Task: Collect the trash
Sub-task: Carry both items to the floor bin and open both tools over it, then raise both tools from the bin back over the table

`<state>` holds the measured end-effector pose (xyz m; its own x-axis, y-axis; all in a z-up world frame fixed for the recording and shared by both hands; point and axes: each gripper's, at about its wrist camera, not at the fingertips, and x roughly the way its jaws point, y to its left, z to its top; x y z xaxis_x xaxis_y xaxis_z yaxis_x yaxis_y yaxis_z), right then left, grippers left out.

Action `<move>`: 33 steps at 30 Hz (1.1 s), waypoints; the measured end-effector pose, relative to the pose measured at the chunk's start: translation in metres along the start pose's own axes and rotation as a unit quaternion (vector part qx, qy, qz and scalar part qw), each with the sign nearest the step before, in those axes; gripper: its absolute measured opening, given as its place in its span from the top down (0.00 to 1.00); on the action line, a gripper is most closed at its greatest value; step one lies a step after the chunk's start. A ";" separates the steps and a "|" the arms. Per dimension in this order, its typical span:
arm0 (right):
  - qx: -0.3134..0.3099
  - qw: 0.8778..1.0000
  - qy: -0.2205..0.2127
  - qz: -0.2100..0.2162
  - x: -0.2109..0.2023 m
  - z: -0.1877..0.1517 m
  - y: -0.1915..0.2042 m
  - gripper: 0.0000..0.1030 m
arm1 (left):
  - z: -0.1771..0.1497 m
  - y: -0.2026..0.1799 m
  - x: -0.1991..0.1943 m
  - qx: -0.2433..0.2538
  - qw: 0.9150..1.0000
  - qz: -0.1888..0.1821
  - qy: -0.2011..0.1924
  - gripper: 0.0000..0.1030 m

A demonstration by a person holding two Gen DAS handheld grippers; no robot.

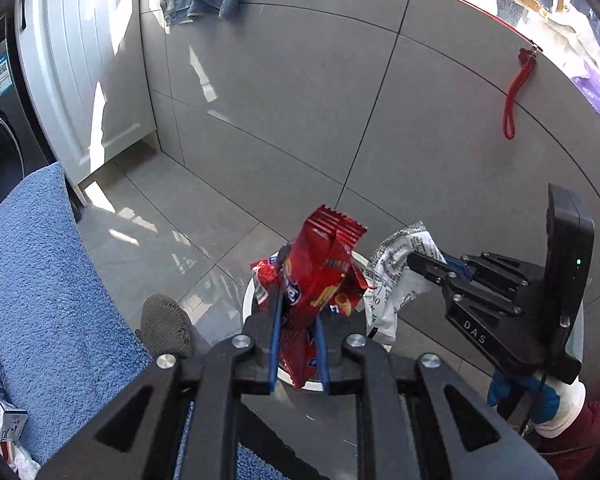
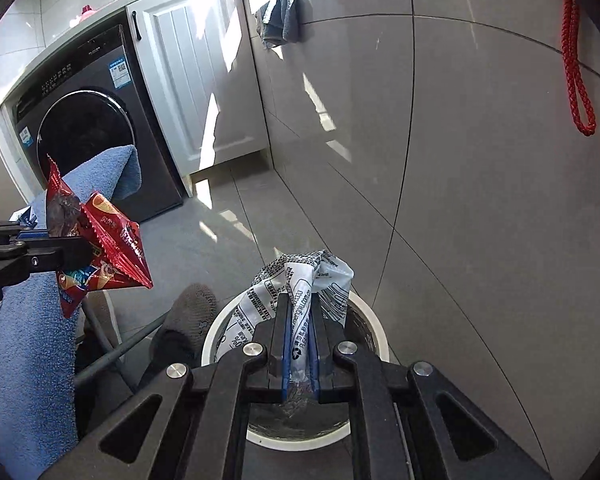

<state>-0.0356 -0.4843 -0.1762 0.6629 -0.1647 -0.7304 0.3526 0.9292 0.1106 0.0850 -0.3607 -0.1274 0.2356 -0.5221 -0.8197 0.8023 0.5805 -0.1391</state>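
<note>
Above grey floor tiles, each gripper clamped a wrapper over the bin; early release risked missing.

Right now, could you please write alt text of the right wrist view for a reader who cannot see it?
The right gripper is shut on a crumpled white printed plastic wrapper above a round white-rimmed waste bin on a grey tiled floor. At left, the left gripper clamps a red foil snack wrapper before a blue towel and dark washing machine.

grey tiled floor, white-rimmed bin and washing machine on it
</note>
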 end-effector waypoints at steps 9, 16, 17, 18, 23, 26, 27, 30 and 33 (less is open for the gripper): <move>0.011 0.999 0.034 -0.016 0.041 -0.003 -0.011 0.80 | 0.010 0.004 0.056 -0.043 0.997 -0.045 0.040 0.66; 0.007 0.998 0.046 -0.033 0.029 -0.013 -0.017 0.74 | 0.011 0.002 0.052 -0.047 0.997 -0.048 0.026 0.60; 0.008 0.998 0.045 -0.034 0.026 -0.014 -0.018 0.74 | 0.011 0.003 0.049 -0.047 0.998 -0.045 0.018 0.60; 0.009 0.998 0.044 -0.034 0.022 -0.015 -0.017 0.74 | 0.011 0.004 0.044 -0.049 0.998 -0.042 0.010 0.60; 0.007 0.999 0.025 -0.028 -0.004 -0.013 -0.002 0.74 | -0.001 0.011 0.007 -0.051 0.998 -0.021 -0.030 0.60; -0.004 1.000 0.008 -0.021 -0.026 -0.008 0.012 0.74 | -0.011 0.013 -0.021 -0.043 0.998 -0.007 -0.044 0.60; -0.008 1.000 0.001 -0.019 -0.034 -0.006 0.018 0.74 | -0.015 0.014 -0.031 -0.037 0.998 0.000 -0.047 0.60; -0.026 0.999 -0.023 -0.009 -0.059 0.001 0.038 0.74 | -0.029 0.019 -0.062 -0.031 0.998 0.017 -0.058 0.60; -0.045 0.998 -0.047 0.003 -0.083 0.009 0.060 0.74 | -0.044 0.031 -0.095 -0.036 0.995 0.038 -0.080 0.57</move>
<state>-0.0635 -0.4179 -0.1025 0.7258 -0.1850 -0.6626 0.2904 0.9555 0.0513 0.0632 -0.2659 -0.0781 0.3834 -0.5639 -0.7315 0.7386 0.6627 -0.1238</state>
